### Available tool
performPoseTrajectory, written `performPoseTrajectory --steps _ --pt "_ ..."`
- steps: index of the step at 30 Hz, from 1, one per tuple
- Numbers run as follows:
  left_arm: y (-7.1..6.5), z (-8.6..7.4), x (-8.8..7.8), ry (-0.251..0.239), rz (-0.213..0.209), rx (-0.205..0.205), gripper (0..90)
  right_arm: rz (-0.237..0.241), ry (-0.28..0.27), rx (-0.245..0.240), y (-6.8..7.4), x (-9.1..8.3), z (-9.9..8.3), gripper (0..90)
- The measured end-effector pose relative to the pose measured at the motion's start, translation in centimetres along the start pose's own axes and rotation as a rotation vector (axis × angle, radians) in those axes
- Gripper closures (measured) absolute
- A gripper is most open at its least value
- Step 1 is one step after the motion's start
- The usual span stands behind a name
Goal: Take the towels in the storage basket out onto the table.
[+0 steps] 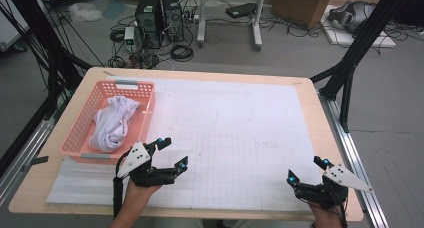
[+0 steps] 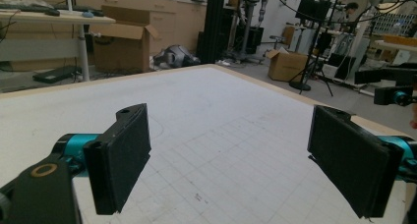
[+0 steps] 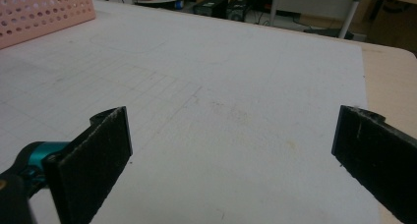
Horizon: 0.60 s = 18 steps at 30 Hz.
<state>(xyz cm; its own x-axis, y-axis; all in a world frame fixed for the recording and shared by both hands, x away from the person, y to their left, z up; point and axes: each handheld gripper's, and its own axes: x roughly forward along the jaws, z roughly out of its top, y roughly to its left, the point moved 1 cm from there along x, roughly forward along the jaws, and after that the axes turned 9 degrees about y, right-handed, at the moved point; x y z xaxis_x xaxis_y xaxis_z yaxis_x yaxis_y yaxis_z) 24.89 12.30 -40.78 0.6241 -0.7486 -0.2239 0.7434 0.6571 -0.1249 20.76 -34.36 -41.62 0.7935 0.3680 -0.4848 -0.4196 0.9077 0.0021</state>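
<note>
A pink plastic basket (image 1: 82,125) stands at the table's left side with a bundle of white cloth (image 1: 112,123) lying in it. My left gripper (image 1: 172,152) hovers just right of the basket's near corner, jaws wide open and empty; in its own view the left gripper (image 2: 228,157) looks across the white gridded mat (image 2: 211,116). My right gripper (image 1: 307,169) sits near the table's front right corner, open and empty. In the right gripper view, the right gripper (image 3: 231,150) faces the mat with the basket's corner (image 3: 44,13) at the far left.
The white gridded mat (image 1: 235,138) covers most of the wooden table (image 1: 310,95). Black frame legs (image 1: 350,63) stand at the table's right and left. Computers (image 1: 159,18), cables and cardboard boxes (image 1: 305,3) lie on the floor beyond.
</note>
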Motion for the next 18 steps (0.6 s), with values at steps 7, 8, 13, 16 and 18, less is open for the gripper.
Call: performPoseTrajectory --steps 7,8,13,16,18 --pt "0.1 1.7 -0.9 -0.013 -0.005 0.004 16.7 -0.002 -0.001 -0.002 -0.1 -0.1 0.2 0.2" --pt "0.2 1.9 -1.0 -0.016 -0.005 0.001 16.7 -0.003 -0.006 0.000 -0.1 -0.1 0.2 0.2" --pt "1.0 3.1 -1.4 -0.022 0.004 -0.013 16.7 -0.002 -0.005 0.001 -0.1 -0.2 0.2 0.2" --pt "1.7 4.1 -1.8 -0.037 0.021 -0.024 16.7 -0.003 -0.005 -0.002 -0.1 -0.2 0.2 0.2" --pt "2.4 4.8 -2.0 -0.040 0.039 -0.030 16.7 -0.002 -0.003 -0.003 -0.1 -0.2 0.2 0.2"
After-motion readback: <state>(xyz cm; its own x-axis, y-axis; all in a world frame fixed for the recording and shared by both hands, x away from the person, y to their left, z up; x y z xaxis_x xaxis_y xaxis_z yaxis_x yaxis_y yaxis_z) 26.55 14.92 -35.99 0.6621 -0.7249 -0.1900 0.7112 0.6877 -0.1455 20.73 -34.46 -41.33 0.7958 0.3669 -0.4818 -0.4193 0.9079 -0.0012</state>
